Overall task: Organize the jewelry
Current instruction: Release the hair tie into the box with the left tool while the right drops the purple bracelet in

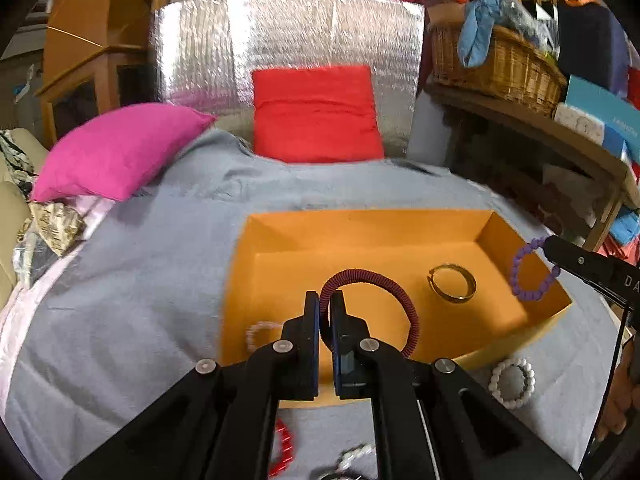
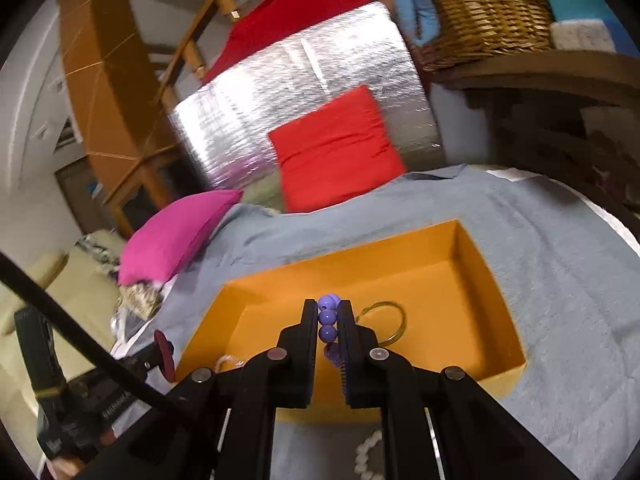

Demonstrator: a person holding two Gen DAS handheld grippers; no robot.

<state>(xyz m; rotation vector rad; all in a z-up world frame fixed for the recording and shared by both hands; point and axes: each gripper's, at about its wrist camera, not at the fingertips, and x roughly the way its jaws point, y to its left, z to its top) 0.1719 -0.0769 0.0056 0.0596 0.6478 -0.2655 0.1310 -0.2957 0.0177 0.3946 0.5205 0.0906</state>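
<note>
My left gripper (image 1: 325, 304) pinches dark red coiled bangle (image 1: 384, 280) over orange box (image 1: 360, 224). My right gripper (image 2: 328, 312) pinches purple bead bracelet (image 2: 328, 322). Metal ring (image 1: 452, 282) lies in box.

Orange box (image 1: 360, 232) showing a gold ring (image 1: 452, 283); dark red ribbed bangle (image 1: 376, 280); purple beaded bracelet (image 1: 532, 276); white beaded bracelet (image 1: 513, 383); grey cloth (image 1: 140, 280) lying beneath; pink pillow (image 1: 116, 152), red pillow (image 1: 316, 114) and silver foil panel (image 1: 280, 40) showing behind.
</note>
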